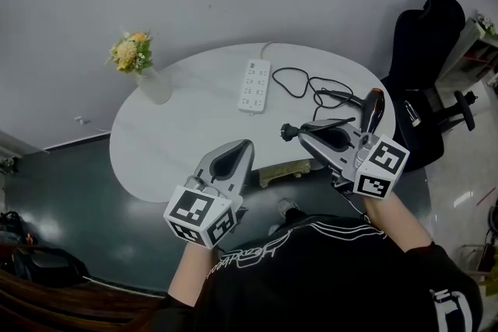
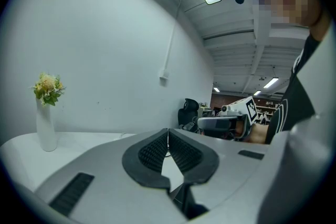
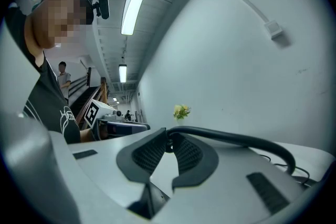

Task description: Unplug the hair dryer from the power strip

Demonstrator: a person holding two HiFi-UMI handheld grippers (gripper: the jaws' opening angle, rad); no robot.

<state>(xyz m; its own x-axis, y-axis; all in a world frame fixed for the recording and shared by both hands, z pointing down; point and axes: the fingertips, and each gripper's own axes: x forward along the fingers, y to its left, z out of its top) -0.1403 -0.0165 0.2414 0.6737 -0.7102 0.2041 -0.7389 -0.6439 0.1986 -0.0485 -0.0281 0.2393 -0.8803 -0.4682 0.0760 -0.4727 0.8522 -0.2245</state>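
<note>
The white power strip (image 1: 254, 85) lies on the far middle of the white oval table (image 1: 179, 136), with no plug in its sockets. The black hair dryer (image 1: 372, 110) lies at the table's right edge, and its black cord (image 1: 299, 82) loops between it and the strip. My right gripper (image 1: 300, 131) is shut on the cord's black plug (image 1: 288, 132), held above the table's near edge, apart from the strip. In the right gripper view the cord (image 3: 236, 139) runs right from the pinched jaws of my right gripper (image 3: 168, 140). My left gripper (image 1: 248, 145) (image 2: 168, 136) is shut and empty beside it.
A white vase of yellow flowers (image 1: 144, 66) (image 2: 46, 123) stands at the table's far left. A black office chair (image 1: 428, 50) stands to the right of the table. An olive bar (image 1: 284, 169) shows just below the table's near edge. Dark floor surrounds the table.
</note>
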